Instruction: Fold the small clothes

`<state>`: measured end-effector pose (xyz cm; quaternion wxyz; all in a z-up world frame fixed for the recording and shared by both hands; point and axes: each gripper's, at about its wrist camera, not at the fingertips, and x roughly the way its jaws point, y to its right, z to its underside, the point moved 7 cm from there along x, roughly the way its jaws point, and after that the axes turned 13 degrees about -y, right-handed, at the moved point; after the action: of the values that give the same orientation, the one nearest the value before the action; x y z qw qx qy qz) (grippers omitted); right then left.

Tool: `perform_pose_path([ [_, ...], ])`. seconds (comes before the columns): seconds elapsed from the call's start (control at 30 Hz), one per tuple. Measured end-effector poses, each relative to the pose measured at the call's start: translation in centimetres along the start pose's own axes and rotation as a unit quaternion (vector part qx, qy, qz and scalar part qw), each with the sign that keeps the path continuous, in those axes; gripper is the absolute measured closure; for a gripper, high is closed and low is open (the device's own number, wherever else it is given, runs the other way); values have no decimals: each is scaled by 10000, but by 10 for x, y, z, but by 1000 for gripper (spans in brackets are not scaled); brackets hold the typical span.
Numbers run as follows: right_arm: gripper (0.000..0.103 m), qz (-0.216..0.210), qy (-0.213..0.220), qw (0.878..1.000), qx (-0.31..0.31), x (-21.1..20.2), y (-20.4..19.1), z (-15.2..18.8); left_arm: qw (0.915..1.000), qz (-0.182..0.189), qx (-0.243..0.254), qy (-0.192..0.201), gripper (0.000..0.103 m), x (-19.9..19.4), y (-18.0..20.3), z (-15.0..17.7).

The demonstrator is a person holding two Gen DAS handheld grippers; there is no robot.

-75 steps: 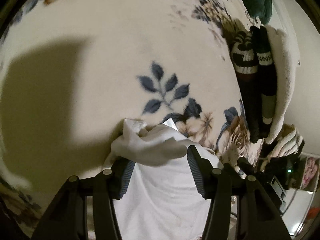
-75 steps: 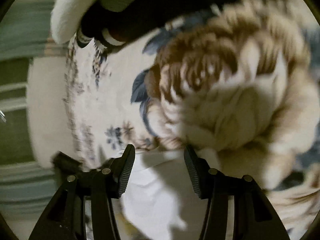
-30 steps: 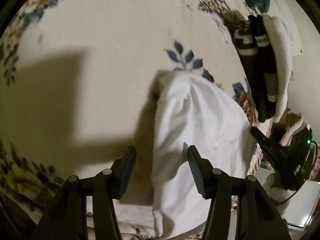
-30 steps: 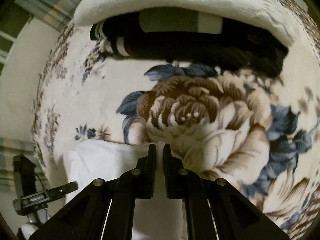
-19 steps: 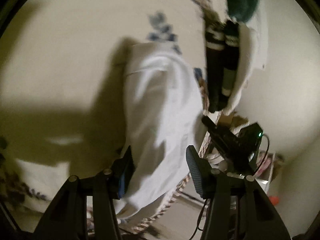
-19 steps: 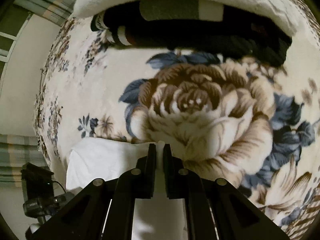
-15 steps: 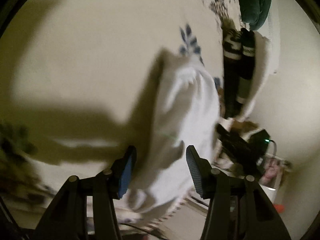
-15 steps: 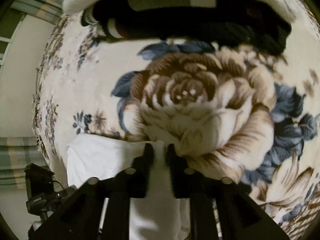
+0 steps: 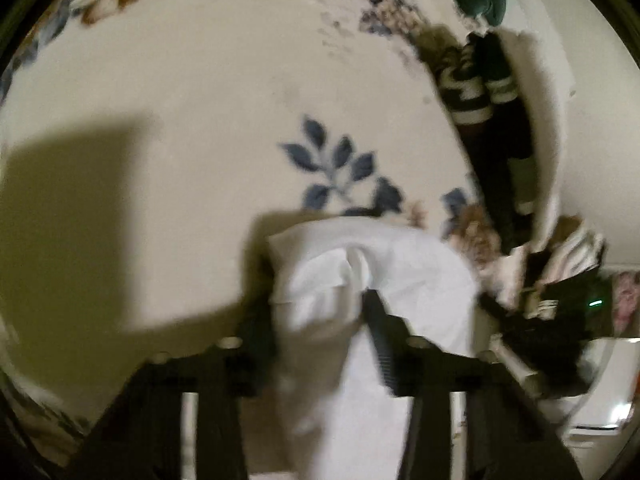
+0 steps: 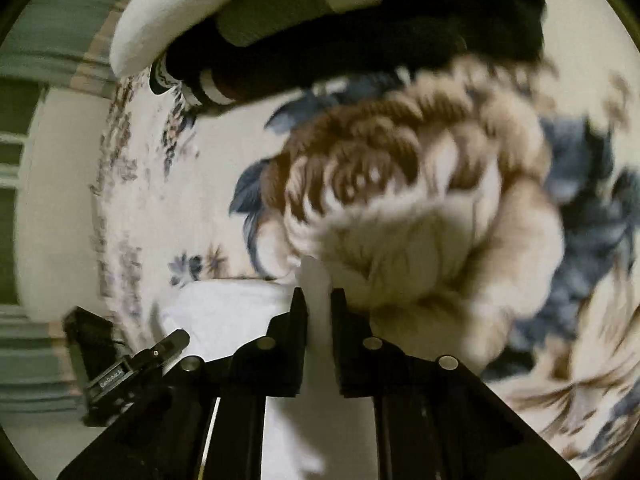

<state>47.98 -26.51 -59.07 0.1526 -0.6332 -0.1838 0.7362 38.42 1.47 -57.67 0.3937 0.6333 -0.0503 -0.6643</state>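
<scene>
White garment (image 9: 384,276) lies bunched on the floral blanket (image 9: 224,112), near its edge. Right gripper (image 10: 318,300): jaws nearly closed, pinching a thin edge of the white cloth. Left gripper (image 9: 320,312): jaws wide apart, cloth lying between them, nothing clamped — though blur makes contact hard to judge.

Step in hand, as I read it: taking a two-point hold before a fold. Next move likely calls for the left jaws to close on the near hem, then both to lift together.

Left view alone shows the garment's bunched far end; right view alone shows the pinch. Folded dark socks (image 10: 320,60) sit well apart.
</scene>
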Motion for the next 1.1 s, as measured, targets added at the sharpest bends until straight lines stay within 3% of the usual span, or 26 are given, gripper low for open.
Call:
perform_pose_path([
  [0.13,91,396,-140,9988,-234,7,-6,0,9993,230,-267,-89,68,-10,-12,6],
  [0.2,87,363,-250,9984,-356,3,-10,8,9991,331,-281,-15,64,-29,-11,22],
  [0.23,81,254,-303,9986,-348,0,-9,13,9989,373,-301,6,54,-34,-10,28],
  [0.27,67,113,-376,9987,-310,-4,-8,21,9983,470,-329,32,46,-39,-8,37],
  [0.3,55,-54,-409,9989,-242,-8,-4,29,9973,648,-349,64,46,-45,-8,51],
  [0.37,48,-315,-444,9985,-112,-13,6,45,9961,777,-412,-37,45,-41,-8,66],
  [0.43,33,-552,-656,9963,42,-5,20,60,9933,993,-515,-276,42,-22,-13,78],
  [0.57,26,-1323,-1203,9833,332,30,34,76,9861,1304,-761,-692,42,21,-13,79],
  [0.63,26,-1511,-1248,9797,435,42,38,79,9868,1291,-600,-769,42,32,-4,77],
  [0.77,24,-1834,-1178,9746,518,45,37,83,9935,991,-138,-539,45,31,16,77],
  [0.8,25,-1852,-1165,9747,456,46,34,86,9948,901,6,-476,49,30,21,78],
  [0.83,27,-1836,-1173,9753,374,47,31,89,9958,809,112,-408,63,28,25,78],
  [0.87,35,-1794,-1175,9762,335,48,28,90,9962,777,166,-369,75,27,28,78],
  [0.93,60,-1656,-1146,9790,329,50,27,94,9966,742,255,-270,80,20,33,77],
  [1.1,78,-1848,-853,9782,403,31,21,100,9957,739,529,-160,85,1,57,72],
])
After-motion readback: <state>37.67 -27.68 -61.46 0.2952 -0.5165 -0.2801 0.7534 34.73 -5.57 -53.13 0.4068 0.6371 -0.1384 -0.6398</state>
